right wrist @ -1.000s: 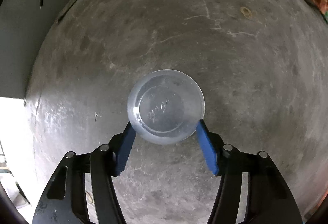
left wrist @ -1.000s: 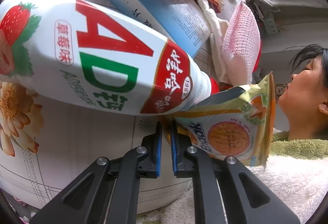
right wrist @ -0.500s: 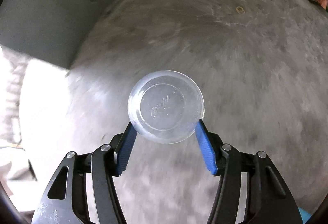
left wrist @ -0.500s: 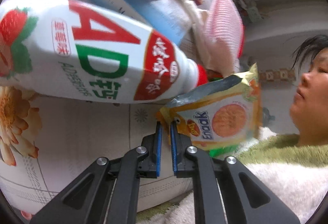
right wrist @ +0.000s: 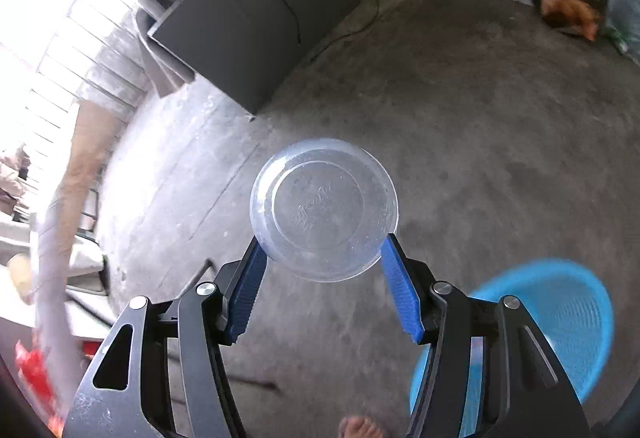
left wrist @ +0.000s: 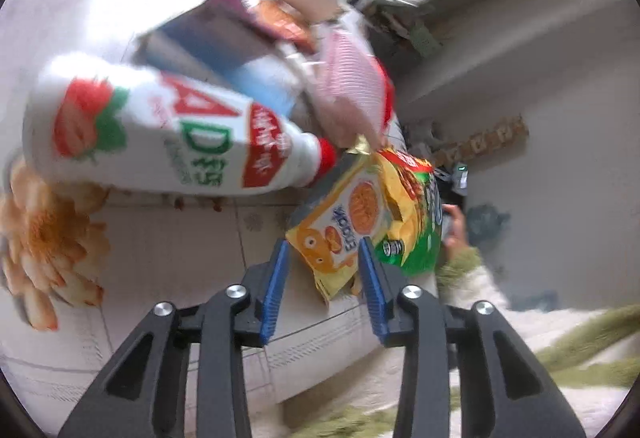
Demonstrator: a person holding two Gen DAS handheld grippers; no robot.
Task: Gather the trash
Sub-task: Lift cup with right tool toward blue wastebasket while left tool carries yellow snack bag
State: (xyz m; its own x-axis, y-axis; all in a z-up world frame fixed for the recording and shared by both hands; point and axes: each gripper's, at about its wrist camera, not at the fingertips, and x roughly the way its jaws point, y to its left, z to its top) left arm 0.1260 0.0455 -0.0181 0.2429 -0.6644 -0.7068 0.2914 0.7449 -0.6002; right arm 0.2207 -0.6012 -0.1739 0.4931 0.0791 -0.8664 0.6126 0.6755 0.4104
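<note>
Our right gripper (right wrist: 322,278) pinches the clear round plastic cup (right wrist: 324,209) lightly; it could slip before the blue mesh basket (right wrist: 576,314). Our left gripper (left wrist: 322,278) gapes, apparently around the yellow snack packet (left wrist: 352,226), which may drop.

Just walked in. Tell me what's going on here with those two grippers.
A person is collecting trash with a gripper in each hand. The right gripper is shut on a clear plastic cup, held above the concrete floor with a blue basket just off to its right. The left gripper is open, and a yellow snack bag sits between its fingers, beside a white strawberry drink bottle lying on the table.
</note>
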